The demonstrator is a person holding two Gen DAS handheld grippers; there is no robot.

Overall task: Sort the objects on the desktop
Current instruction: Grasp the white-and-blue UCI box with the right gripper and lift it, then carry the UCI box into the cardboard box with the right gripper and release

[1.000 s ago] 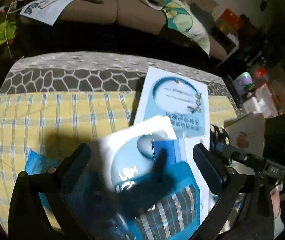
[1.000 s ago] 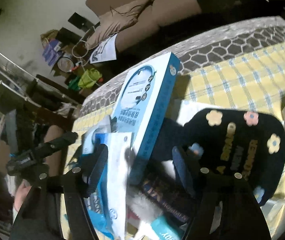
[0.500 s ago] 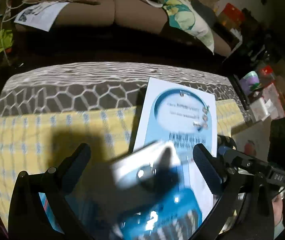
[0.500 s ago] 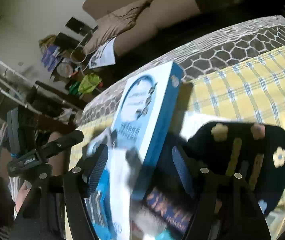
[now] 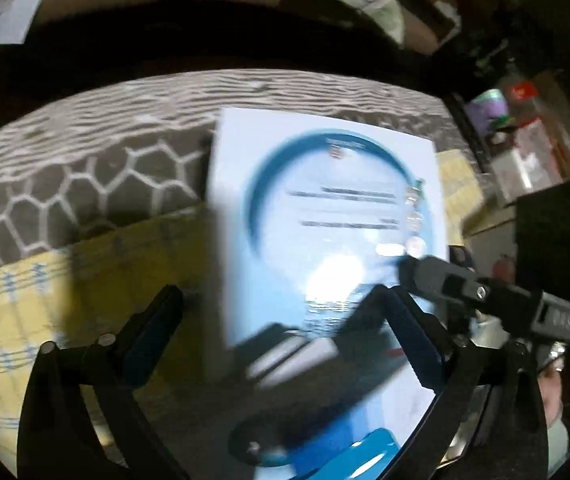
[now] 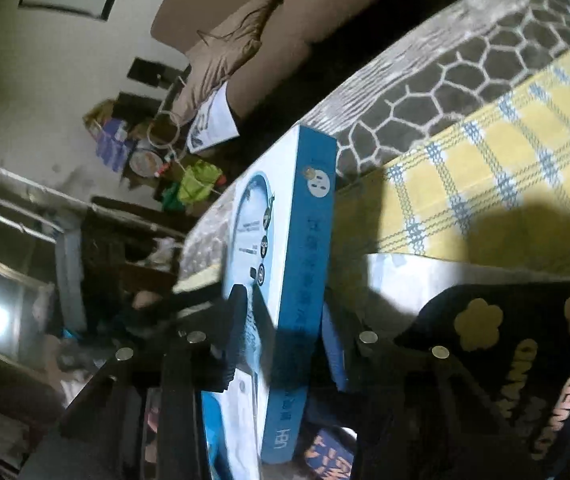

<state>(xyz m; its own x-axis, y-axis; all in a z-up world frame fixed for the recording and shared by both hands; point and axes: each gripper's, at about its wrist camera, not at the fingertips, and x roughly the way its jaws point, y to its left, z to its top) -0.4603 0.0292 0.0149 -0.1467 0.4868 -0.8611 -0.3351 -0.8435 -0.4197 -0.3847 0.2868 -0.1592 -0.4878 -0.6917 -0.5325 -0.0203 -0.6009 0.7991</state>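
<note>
1. Right gripper clamped on the box's blue edge, jaws just closed in.
2. Left gripper wide open, nothing pinched, jaws closing slightly; box face between and beyond, blurred.
3. Black pouch just right of the box.
4. Yellow cloth beneath, patterned table beyond.
5. Farther back, sofa, probably.

My work surface is a table covered by a grey cloth with a white hexagon pattern, which shows along the far edge. A yellow cloth with blue checks lies on top of it and covers the nearer part. On the yellow cloth rests a black pouch with flower prints (lettering only partly legible). Next to it stands a blue-and-white box, its lower edge hidden.
</note>
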